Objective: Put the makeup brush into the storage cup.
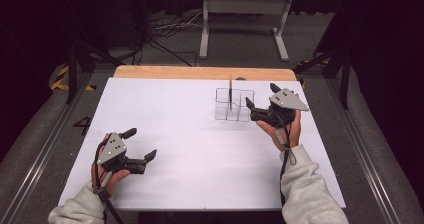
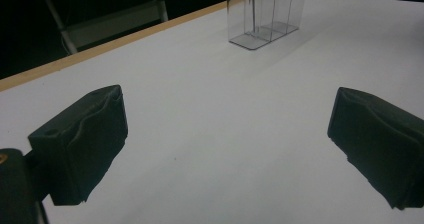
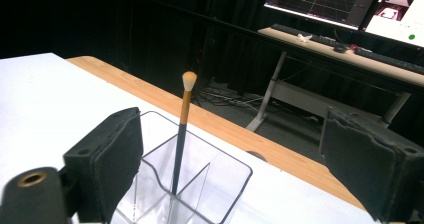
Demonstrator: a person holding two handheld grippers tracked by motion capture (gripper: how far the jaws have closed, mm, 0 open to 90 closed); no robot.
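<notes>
— Brush (image 3: 183, 129) upright in the clear organizer (image 1: 232, 104), near the table's (image 1: 200, 149) far edge. No labels readable.
— Right gripper (image 1: 260, 100) beside it, jaws spread; left gripper (image 1: 142, 146) near front-left corner, jaws apart too.

sleeves (image 1: 307, 186): light grey, soft knit
left gripper (image 1: 141, 145): black body, grey three-cornered plate with screws
right gripper (image 1: 261, 95): black, same grey plate
cables (image 1: 286, 151): black, trailing back
jaws: black padded blocks

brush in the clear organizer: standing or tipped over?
Standing. The brush is nearly upright in a compartment of the clear organizer, bristle tip up and well above the rim. The right gripper, open, isn't touching it.
</notes>
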